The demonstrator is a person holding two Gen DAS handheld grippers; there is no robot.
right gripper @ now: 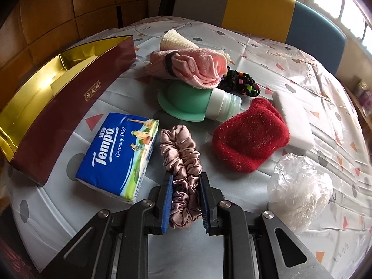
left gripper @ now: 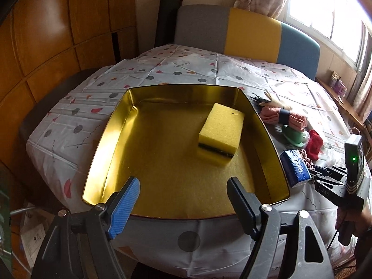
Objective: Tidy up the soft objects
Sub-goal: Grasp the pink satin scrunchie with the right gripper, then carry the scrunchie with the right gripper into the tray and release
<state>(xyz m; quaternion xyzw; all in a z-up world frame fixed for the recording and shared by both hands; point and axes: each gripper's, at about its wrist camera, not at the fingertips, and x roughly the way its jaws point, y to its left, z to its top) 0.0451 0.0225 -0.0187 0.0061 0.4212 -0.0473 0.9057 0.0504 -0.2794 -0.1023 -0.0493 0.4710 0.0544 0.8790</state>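
Note:
A gold-lined box (left gripper: 109, 125) with dark red outer walls (right gripper: 69, 107) lies open on the table. A yellow sponge (left gripper: 220, 132) lies inside it at the right. My left gripper (left gripper: 183, 186) is open and empty above the box's near edge. My right gripper (right gripper: 186, 183) is shut on a pink satin scrunchie (right gripper: 181, 153) that rests on the table right of the box. Beside it lie a blue Tempo tissue pack (right gripper: 118, 153), a red knit pad (right gripper: 251, 137) and a pink towel (right gripper: 193, 67).
A green silicone bottle (right gripper: 200, 100), a black beaded hair tie (right gripper: 241, 81), a white foam block (right gripper: 293, 121), a cream cloth (right gripper: 174, 40) and a crumpled plastic bag (right gripper: 300, 186) also lie on the patterned tablecloth (left gripper: 186, 69). A chair (left gripper: 251, 34) stands behind the table.

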